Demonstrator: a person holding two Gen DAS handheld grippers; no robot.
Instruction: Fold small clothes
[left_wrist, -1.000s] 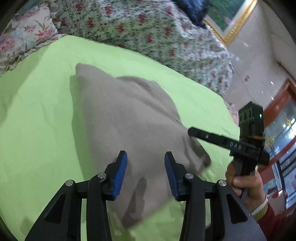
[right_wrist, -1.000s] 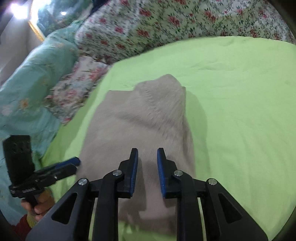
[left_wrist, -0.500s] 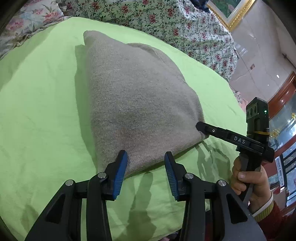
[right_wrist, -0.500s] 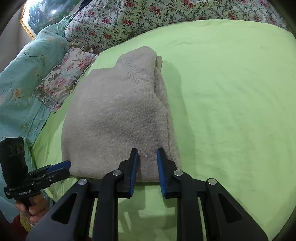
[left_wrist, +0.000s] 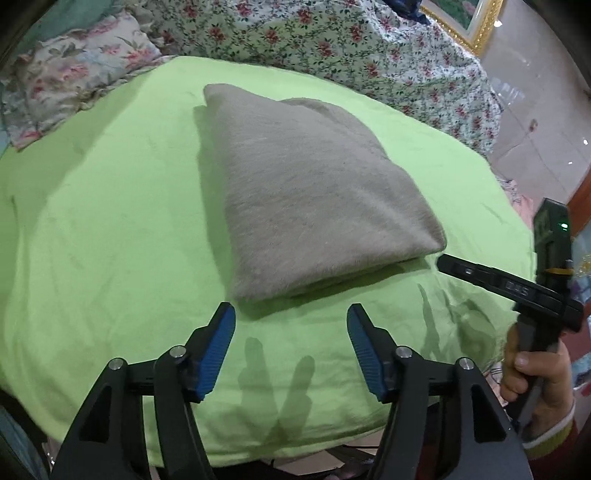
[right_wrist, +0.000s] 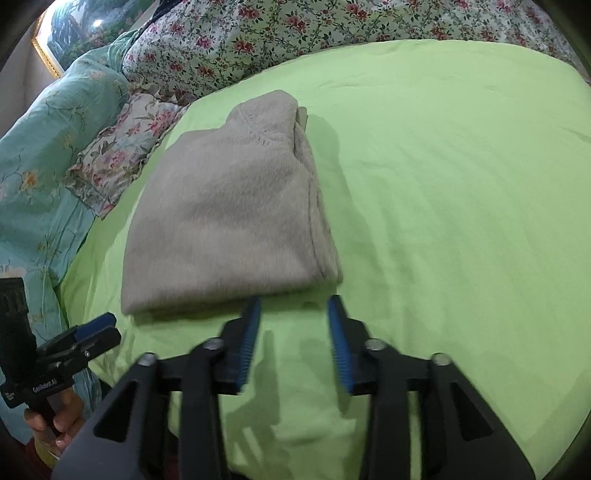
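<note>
Since the folded grey sweater (left_wrist: 314, 192) lies mid-bed on the green sheet (left_wrist: 103, 221), soft, light and likely to slump, you should pinch both layers at its near corners. Left gripper (left_wrist: 290, 347) and right gripper (right_wrist: 293, 332) have just been opening, both empty. Floral pillow (right_wrist: 122, 147) and quilt (left_wrist: 332, 40) stand clear.

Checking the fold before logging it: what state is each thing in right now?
Beige sweater: folded into a compact stack, lying flat on the sheet, not gripped.
Left gripper: open, jaws just widened, nothing between them, short of the sweater's near edge.
Right gripper: open, jaws just widened, nothing between them, at the sweater's near edge.
Green sheet: spread out, lightly wrinkled.
</note>
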